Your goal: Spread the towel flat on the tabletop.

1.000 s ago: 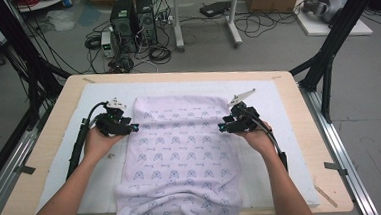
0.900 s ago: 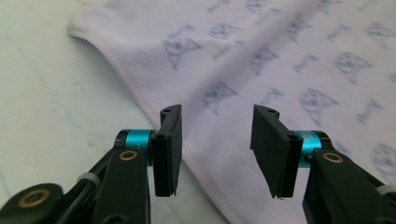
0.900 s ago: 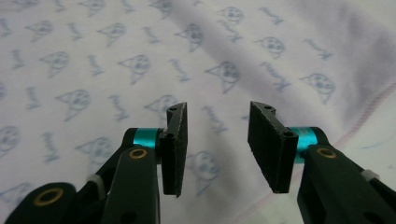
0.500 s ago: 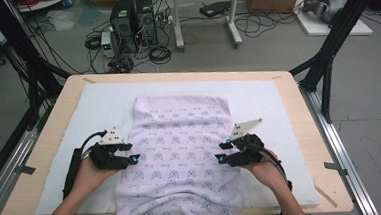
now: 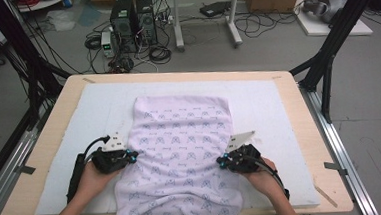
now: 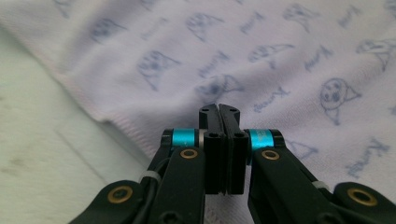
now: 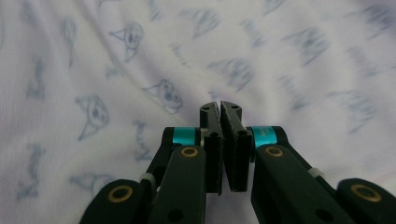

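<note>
- Lying on the desk's white mat (image 5: 70,145), the cloth (image 5: 181,148) has the left gripper (image 5: 131,156) and right gripper (image 5: 221,161) at its side edges.
- Both just closed, jaws pressed together; whether cloth is pinched is unclear.
- Gripper views show cat faces; the script is unreadable.

Overhead view; two close views sharing towel (image 5: 181,153)

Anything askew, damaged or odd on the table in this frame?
Nothing damaged or spilled. The printed towel lies slightly skewed on the white mat, its near end hanging over the table edge. Both tongs, left and right, are shut at its side edges.
</note>
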The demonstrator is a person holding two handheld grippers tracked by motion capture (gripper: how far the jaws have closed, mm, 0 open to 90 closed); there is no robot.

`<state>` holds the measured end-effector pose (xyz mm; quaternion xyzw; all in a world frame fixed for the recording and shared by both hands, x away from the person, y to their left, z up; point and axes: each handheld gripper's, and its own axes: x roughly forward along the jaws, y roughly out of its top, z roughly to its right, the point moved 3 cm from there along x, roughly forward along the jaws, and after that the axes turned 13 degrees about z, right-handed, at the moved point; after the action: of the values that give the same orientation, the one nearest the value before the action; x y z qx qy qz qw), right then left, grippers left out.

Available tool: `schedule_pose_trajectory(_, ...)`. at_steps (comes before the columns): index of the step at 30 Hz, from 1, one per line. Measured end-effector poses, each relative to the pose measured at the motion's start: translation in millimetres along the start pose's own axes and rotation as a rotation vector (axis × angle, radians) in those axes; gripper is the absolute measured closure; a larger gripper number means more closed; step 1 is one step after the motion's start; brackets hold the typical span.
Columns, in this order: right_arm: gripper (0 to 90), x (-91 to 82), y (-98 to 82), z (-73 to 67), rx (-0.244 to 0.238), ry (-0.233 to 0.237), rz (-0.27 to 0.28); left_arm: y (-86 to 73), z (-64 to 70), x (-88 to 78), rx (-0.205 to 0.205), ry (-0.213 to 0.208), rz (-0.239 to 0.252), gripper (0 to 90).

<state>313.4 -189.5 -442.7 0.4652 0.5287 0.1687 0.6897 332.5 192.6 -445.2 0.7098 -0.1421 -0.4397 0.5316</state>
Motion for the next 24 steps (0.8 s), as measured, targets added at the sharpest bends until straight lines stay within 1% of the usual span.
schedule_pose_trajectory(1, 87.7, -1.1, 3.9, 3.4, -0.002, -0.016, 0.006, 4.5, -6.1, 0.7, -0.013, 0.026, 0.026, 88.4)
schedule_pose_trajectory(2, 87.7, -2.2, 10.6, 9.0, -0.002, -0.043, 0.017, 7.2, -11.5, 2.0, -0.041, 0.040, 0.049, 88.3)
schedule_pose_trajectory(3, 87.7, -2.2, 15.2, 13.9, 0.003, -0.059, 0.029, 9.5, -17.0, 4.0, -0.051, 0.055, 0.050, 88.3)
schedule_pose_trajectory(4, 87.7, -1.2, 18.8, 18.6, 0.011, -0.074, 0.031, 11.4, -21.6, 7.3, -0.052, 0.070, 0.047, 88.2)
schedule_pose_trajectory(6, 87.6, 5.0, 21.5, 28.0, 0.019, -0.097, 0.020, 13.4, -29.7, 15.0, -0.061, 0.096, 0.043, 88.0)
schedule_pose_trajectory(7, 87.5, 9.7, 20.5, 32.4, 0.028, -0.101, 0.017, 13.1, -32.9, 19.3, -0.060, 0.099, 0.035, 87.9)
schedule_pose_trajectory(9, 86.8, 19.9, 14.8, 40.2, 0.058, -0.097, -0.018, 9.4, -36.4, 27.6, -0.073, 0.105, 0.014, 87.1)
schedule_pose_trajectory(10, 85.8, 24.8, 11.6, 42.6, 0.068, -0.091, -0.028, 7.1, -38.0, 30.5, -0.067, 0.120, -0.002, 86.0)
schedule_pose_trajectory(11, 83.0, 27.9, 9.3, 44.4, 0.074, -0.092, -0.035, 5.2, -40.1, 31.6, -0.077, 0.126, -0.011, 84.0)
schedule_pose_trajectory(13, 76.7, 28.4, 9.0, 47.3, 0.085, -0.099, -0.023, 5.5, -43.3, 28.1, -0.115, 0.125, 0.003, 74.9)
schedule_pose_trajectory(14, 74.7, 25.3, 10.9, 47.2, 0.076, -0.111, -0.004, 7.3, -43.1, 24.1, -0.115, 0.126, 0.013, 69.7)
schedule_pose_trajectory(16, 73.1, 16.5, 14.8, 44.7, 0.076, -0.118, 0.032, 12.4, -38.7, 14.4, -0.117, 0.108, 0.047, 63.7)
schedule_pose_trajectory(17, 72.1, 11.6, 16.5, 42.4, 0.078, -0.113, 0.049, 14.5, -34.6, 9.4, -0.100, 0.099, 0.052, 61.0)
schedule_pose_trajectory(18, 71.1, 7.0, 17.8, 39.3, 0.075, -0.102, 0.059, 15.6, -29.9, 4.5, -0.085, 0.086, 0.050, 59.0)
schedule_pose_trajectory(19, 69.3, 2.6, 18.8, 34.5, 0.076, -0.089, 0.062, 15.7, -24.3, 0.2, -0.078, 0.072, 0.044, 56.8)
schedule_pose_trajectory(20, 68.0, -1.8, 19.1, 29.1, 0.059, -0.081, 0.067, 14.7, -19.3, -3.6, -0.070, 0.052, 0.028, 54.1)
schedule_pose_trajectory(21, 67.2, -6.0, 19.0, 23.3, 0.044, -0.085, 0.072, 13.0, -13.7, -6.8, -0.067, 0.033, 0.004, 50.9)
schedule_pose_trajectory(22, 66.8, -10.1, 18.5, 17.7, 0.038, -0.076, 0.080, 10.7, -8.1, -10.6, -0.055, 0.027, -0.002, 47.6)
schedule_pose_trajectory(24, 64.9, -16.0, 16.2, 7.0, 0.017, -0.062, 0.091, 7.1, 1.3, -16.9, -0.051, 0.009, 0.006, 45.0)
